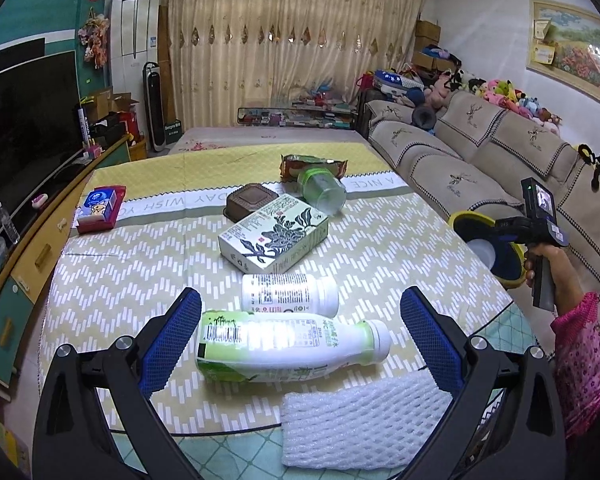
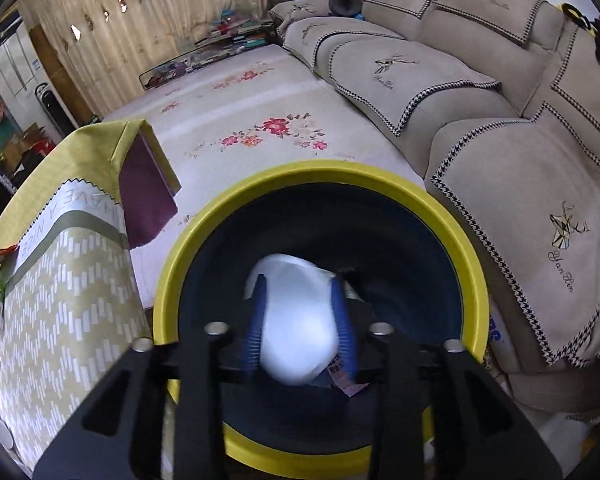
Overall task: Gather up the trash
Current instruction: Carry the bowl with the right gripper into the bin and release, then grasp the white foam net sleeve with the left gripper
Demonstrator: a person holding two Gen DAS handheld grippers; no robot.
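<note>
Your right hand-held gripper point(image 2: 300, 320) is clamped on a white, soft-looking crumpled wad point(image 2: 298, 320), held over the mouth of the round bin with a yellow rim and dark blue inside point(image 2: 466, 248). The wad sits near the bin's middle, so a release here should land inside. The risk is a light piece clinging to the blue ribbed fingers point(image 2: 342, 320) and riding out with them when you draw back. A scrap of printed paper point(image 2: 346, 380) shows just under the wad; whether it lies in the bin or is pinched too, you cannot tell.

Your left hand-held gripper point(image 1: 300, 340) stands wide apart, a finger on either side of a white plastic bottle with green label and white cap point(image 1: 292, 348) lying on its side on the tabletop point(image 1: 400, 240). The bottle is smooth and round: it may roll or squirt out if you close off-centre. Touching its far side lies a shorter white bottle point(image 1: 290, 294), which a careless sweep could knock. A white foam net sleeve point(image 1: 356, 428) lies near the front edge and could be pushed off.

Farther on lie a white-and-green printed carton point(image 1: 274, 234), a brown plastic tray point(image 1: 250, 200), a clear green-tinted cup point(image 1: 322, 190), a crumpled snack wrapper point(image 1: 312, 162), and, at far left, a red-and-blue box point(image 1: 100, 208).
</note>
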